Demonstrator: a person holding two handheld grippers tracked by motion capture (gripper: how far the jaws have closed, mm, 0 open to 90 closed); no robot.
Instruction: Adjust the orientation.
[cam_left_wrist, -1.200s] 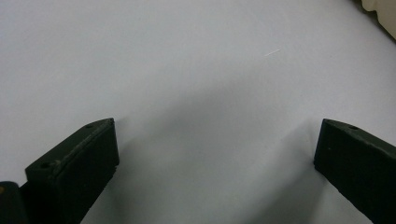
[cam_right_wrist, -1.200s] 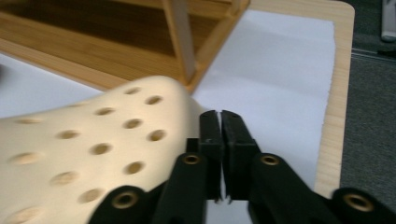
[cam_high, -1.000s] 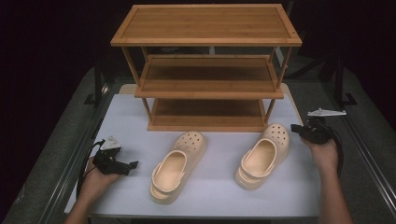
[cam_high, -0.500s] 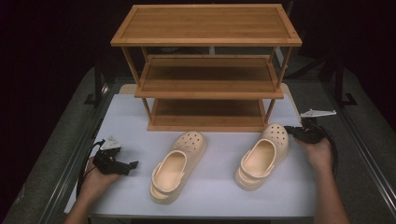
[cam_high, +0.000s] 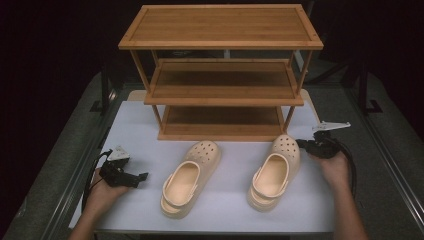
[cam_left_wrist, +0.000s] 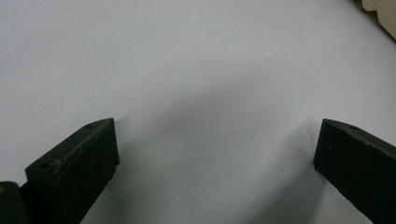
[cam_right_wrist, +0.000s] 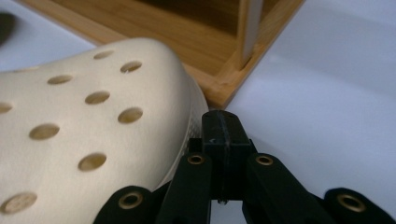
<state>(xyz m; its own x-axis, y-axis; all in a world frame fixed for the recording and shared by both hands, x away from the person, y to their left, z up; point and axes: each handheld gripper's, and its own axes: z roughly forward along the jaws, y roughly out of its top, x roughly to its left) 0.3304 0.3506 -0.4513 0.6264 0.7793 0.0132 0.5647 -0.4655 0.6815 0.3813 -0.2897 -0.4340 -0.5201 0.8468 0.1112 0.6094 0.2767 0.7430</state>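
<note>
A: Where your right gripper (cam_high: 306, 145) sits, at the toe of the right-hand clog (cam_high: 274, 172), are its jaws clenched?

B: Yes. In your right gripper view the two black jaws are pressed flat together with nothing between them, and their tip lies just beside the perforated toe of that cream clog (cam_right_wrist: 88, 135). Whether the tip actually touches the foam, I cannot tell.

A: And where is that clog on the table?

B: It lies on the white tabletop (cam_high: 230, 200), toe pointing away from you toward the front right corner of the bamboo shoe rack (cam_high: 222, 75), heel strap toward you. You can see that corner post and the bottom shelf of the rack (cam_right_wrist: 233, 56) right behind the toe in the right gripper view.

A: What about my left side?

B: Your left gripper (cam_high: 141, 176) is low over the table near its left edge, held in your left hand (cam_high: 102, 192). Its jaws stand wide apart, released, with bare white surface between them. The second clog (cam_high: 190, 177) lies between your two grippers, well apart from the left one, toe also toward the rack; a sliver of it (cam_left_wrist: 380, 14) shows in the top right corner of your left gripper view.
</note>
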